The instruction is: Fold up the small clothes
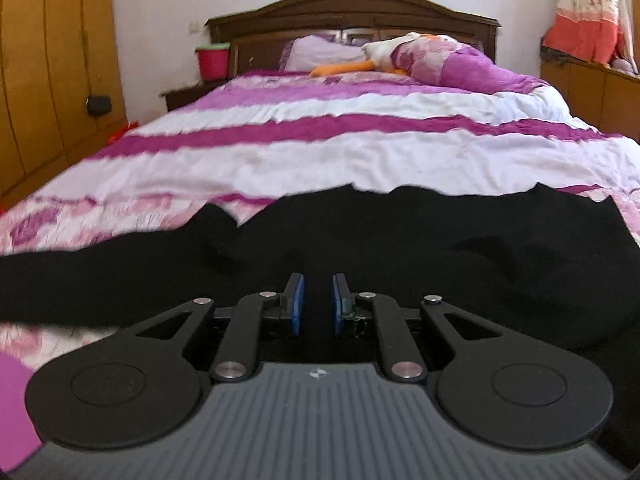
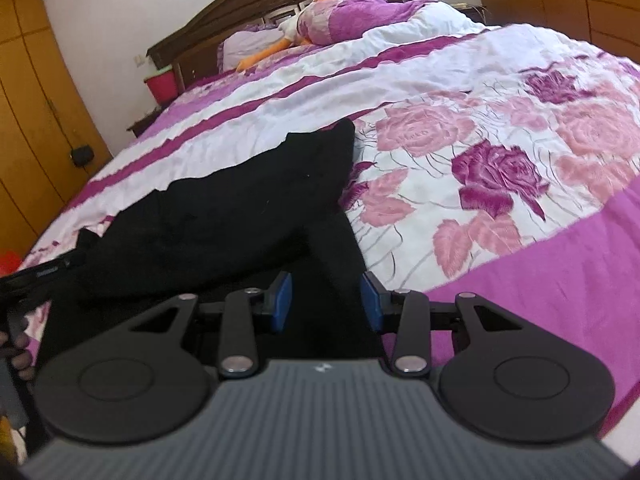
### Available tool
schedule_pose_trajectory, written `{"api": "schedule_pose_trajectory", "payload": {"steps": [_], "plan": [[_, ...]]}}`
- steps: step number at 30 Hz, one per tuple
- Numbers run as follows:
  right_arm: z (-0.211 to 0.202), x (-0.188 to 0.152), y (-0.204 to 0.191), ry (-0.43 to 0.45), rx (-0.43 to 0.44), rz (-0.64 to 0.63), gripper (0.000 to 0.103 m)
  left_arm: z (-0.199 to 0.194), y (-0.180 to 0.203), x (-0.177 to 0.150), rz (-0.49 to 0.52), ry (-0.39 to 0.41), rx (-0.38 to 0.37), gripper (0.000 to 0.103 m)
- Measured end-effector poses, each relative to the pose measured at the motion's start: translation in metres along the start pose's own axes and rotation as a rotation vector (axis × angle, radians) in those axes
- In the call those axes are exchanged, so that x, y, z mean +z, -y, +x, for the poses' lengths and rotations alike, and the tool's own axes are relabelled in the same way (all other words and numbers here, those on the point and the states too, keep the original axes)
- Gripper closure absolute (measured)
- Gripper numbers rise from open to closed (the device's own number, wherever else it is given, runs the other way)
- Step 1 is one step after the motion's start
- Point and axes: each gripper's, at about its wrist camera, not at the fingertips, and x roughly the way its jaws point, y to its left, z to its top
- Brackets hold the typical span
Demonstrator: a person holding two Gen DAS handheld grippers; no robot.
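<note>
I see the black garment [image 1: 360, 240] spread across the near end of the bed [image 1: 320, 152] (dark, so folds are hard to read). My left gripper [image 1: 319, 280] hovers over it, jaws narrow; whether they pinch cloth, I cannot tell. My right gripper [image 2: 326, 280] stands half open above its near right edge.

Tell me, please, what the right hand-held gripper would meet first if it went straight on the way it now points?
Most likely the black garment: the right hand-held gripper angles down at the cloth lying on the floral bedspread, and dark fabric already shows between its fingers. Depth there is unclear.

Garment [image 1: 400, 232] lies across the bed's [image 1: 320, 152] near end; pillow [image 1: 316, 54] against the headboard [image 1: 352, 8]
</note>
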Motion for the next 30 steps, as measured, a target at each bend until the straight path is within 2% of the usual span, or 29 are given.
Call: {"api": "schedule_pose_trajectory", "payload": {"steps": [4,7,8,11,16,20,25,30], "plan": [[0.007,0.009,-0.003,-0.008,-0.007,-0.025,0.062,-0.001,-0.016,-0.009,-0.028,-0.01,-0.002,0.087],[0.015,0.019,-0.004,-0.005,-0.006,-0.039,0.062,0.005,-0.026,-0.004,-0.061,-0.022,-0.083,0.087],[0.018,0.023,-0.004,0.0,-0.007,-0.042,0.062,0.009,-0.026,0.0,-0.068,-0.033,-0.111,0.085],[0.034,0.039,-0.002,0.019,-0.029,-0.043,0.062,0.03,-0.027,0.01,-0.101,-0.068,-0.187,0.071],[0.074,0.069,0.005,0.026,-0.084,-0.048,0.062,0.06,-0.029,0.015,-0.151,-0.093,-0.166,0.062],[0.102,0.084,0.012,0.044,-0.066,-0.042,0.063,0.075,-0.027,0.013,-0.155,-0.101,-0.157,0.057],[0.124,0.087,0.016,0.036,-0.074,-0.009,0.062,0.082,-0.019,0.013,-0.109,-0.087,-0.153,0.056],[0.131,0.083,0.016,0.043,-0.059,-0.008,0.061,0.081,-0.02,0.01,-0.12,-0.08,-0.094,0.055]]}}
